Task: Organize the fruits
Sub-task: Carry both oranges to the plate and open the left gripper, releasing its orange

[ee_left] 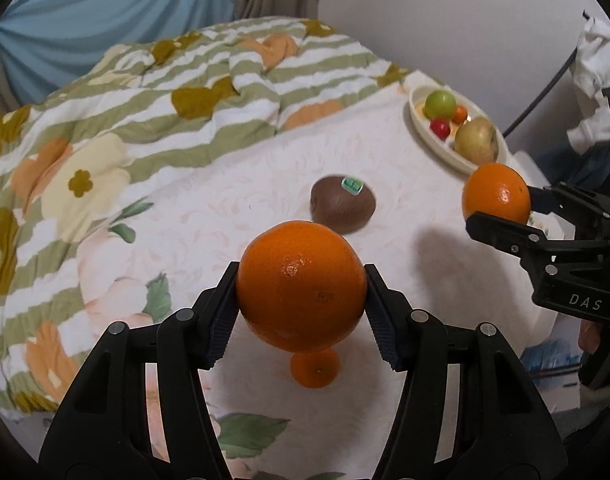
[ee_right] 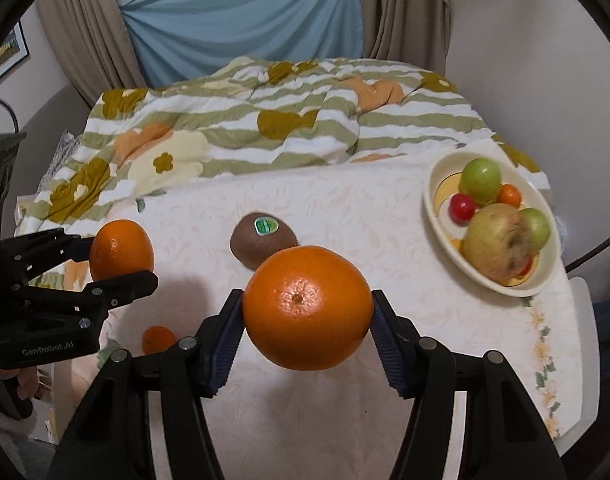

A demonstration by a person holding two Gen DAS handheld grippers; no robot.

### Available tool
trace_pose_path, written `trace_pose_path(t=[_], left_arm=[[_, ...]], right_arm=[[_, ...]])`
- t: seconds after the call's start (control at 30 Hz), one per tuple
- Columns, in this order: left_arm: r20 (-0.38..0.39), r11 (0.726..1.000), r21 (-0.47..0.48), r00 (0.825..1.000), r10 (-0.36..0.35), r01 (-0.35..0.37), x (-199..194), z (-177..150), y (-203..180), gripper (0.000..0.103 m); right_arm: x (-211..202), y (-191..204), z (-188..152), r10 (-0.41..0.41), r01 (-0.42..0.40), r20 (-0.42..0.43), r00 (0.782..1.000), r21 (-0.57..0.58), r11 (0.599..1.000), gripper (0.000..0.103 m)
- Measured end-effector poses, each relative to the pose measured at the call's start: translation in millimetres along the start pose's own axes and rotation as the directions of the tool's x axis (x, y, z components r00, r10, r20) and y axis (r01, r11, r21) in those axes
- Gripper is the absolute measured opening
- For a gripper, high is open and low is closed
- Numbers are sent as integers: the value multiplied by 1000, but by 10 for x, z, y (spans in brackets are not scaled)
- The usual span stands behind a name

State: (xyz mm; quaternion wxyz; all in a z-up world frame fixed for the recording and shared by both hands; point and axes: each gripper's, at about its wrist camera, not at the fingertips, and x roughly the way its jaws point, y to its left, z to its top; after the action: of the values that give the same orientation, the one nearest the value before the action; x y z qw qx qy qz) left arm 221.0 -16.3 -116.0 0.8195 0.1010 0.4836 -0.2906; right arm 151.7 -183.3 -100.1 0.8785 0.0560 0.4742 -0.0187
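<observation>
My left gripper [ee_left: 301, 300] is shut on an orange [ee_left: 301, 284] and holds it above the table; it also shows at the left of the right wrist view [ee_right: 123, 258]. My right gripper [ee_right: 307, 312] is shut on a second orange [ee_right: 307, 306], seen at the right of the left wrist view [ee_left: 497, 194]. A brown kiwi [ee_right: 263, 244] with a green sticker lies on the tablecloth between them. A small mandarin [ee_right: 157, 339] lies on the cloth near the front. A cream oval bowl [ee_right: 545, 280] at the far right holds several fruits, among them a green apple [ee_right: 480, 181].
The table's white floral cloth [ee_right: 365, 208] ends at a bare white edge [ee_right: 581, 340] on the right. A rumpled green-striped flowered quilt [ee_right: 265, 128] covers the far side. Curtains and a blue sheet hang behind. A black cable [ee_left: 545, 92] runs by the wall.
</observation>
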Motion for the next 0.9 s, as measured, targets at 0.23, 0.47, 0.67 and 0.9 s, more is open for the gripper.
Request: trace_pose_path(t=[0.23,0.47,0.67,0.9], left_arm=[[48,999,-22,998,42,-41,-208,143,-220,66],[96,993,-90,992,83,-75,-318,411,-649,66],[132,990,-124,987,91,-75,-256,688,-1138,66],[144,983,-169,986,89,-64,33,1004,-1611,66]], right_arm=[[-277,-266,68,20,-20,29,999,23,1000,57],[-471,-759,197,59,-58,54,997,-21,998,57],[-569,-1271,341,74,-70,71,995,-61,996,57],[-537,-1878,555,107,-99,82,991,-96,990,57]])
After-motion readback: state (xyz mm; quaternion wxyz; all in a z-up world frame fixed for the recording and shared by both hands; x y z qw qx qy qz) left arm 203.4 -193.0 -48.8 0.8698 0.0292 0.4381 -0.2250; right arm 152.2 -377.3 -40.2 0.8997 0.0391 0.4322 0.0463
